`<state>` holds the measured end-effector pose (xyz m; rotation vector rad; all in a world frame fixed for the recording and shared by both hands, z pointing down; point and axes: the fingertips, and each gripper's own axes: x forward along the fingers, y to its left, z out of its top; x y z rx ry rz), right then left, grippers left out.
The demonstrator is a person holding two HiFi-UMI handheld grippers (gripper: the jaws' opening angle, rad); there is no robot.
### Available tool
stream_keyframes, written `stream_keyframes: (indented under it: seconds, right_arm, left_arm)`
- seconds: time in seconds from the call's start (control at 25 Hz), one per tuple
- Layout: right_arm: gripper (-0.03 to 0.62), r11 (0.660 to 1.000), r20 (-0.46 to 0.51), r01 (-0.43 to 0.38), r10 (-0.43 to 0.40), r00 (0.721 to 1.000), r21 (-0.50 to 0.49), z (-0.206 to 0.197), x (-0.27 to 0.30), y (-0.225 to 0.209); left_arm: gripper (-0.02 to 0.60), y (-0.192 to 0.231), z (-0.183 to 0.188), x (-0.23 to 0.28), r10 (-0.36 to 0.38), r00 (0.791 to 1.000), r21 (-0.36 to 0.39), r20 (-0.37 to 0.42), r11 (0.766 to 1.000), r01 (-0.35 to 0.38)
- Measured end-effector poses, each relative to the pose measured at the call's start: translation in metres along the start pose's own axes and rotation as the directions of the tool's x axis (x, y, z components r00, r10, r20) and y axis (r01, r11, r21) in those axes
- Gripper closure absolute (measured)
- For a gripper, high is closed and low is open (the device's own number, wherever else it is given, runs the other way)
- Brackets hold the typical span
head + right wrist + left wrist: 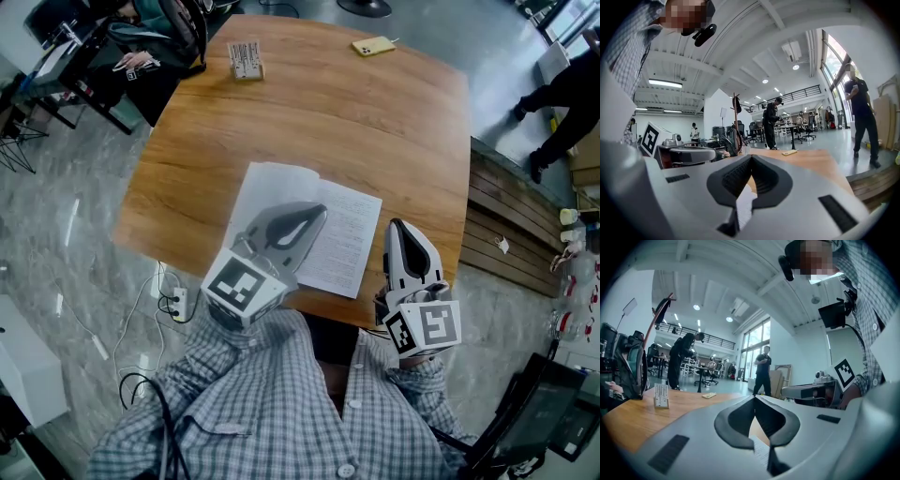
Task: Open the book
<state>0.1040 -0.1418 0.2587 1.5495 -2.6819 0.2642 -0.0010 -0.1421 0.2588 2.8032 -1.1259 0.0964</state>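
The book (342, 234) lies open on the wooden table (309, 112) near its front edge, white printed pages facing up. My left gripper (323, 214) is shut and empty, held level over the left page with its tip near the spine. In the left gripper view its jaws (754, 398) meet, and a strip of page (761, 453) shows beneath. My right gripper (395, 225) is shut and empty just off the book's right edge, at the table's front corner. Its jaws (751, 157) are together, with a bit of white page (745, 206) below them.
A small white stand (246, 59) and a yellow phone (373, 45) lie at the table's far side. A wooden bench (511, 225) runs along the right. Cables and a power strip (173, 300) lie on the floor at left. People stand and sit beyond the table.
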Motion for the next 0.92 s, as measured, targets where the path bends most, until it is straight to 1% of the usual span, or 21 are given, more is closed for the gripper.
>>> stream_keyframes:
  seconds: [0.16,0.32,0.6,0.76,0.92]
  right_arm:
    - [0.574,1.000,-0.004,-0.005,0.005,1.000,-0.001,-0.0018,-0.0011,0.0040]
    - [0.574,1.000,-0.008,-0.009,0.009,1.000,-0.004,-0.0018,-0.0009,0.0039]
    - [0.574,1.000,-0.023,-0.017,0.017,1.000,-0.005,-0.0068,0.0034,0.0040]
    - [0.574,1.000,-0.028,-0.018,0.017,0.999,-0.005,-0.0079,0.0023,0.0047]
    - [0.574,1.000,-0.027,-0.021,0.020,0.999,-0.009,-0.0082,-0.0002,0.0064]
  left_arm:
    - [0.572,-0.0013,-0.0058,-0.0033,-0.003,1.000,0.003,-0.017,1.000,0.003]
    - [0.572,-0.0022,-0.0041,-0.0020,-0.006,1.000,-0.005,-0.010,1.000,0.006]
    - [0.572,-0.0002,-0.0050,0.0012,-0.008,1.000,0.001,-0.018,1.000,0.008]
    - [0.572,-0.0028,-0.0080,0.0008,-0.012,1.000,-0.012,-0.016,1.000,0.012]
    - [0.572,-0.0061,-0.0101,-0.0003,-0.017,1.000,-0.009,-0.023,1.000,0.017]
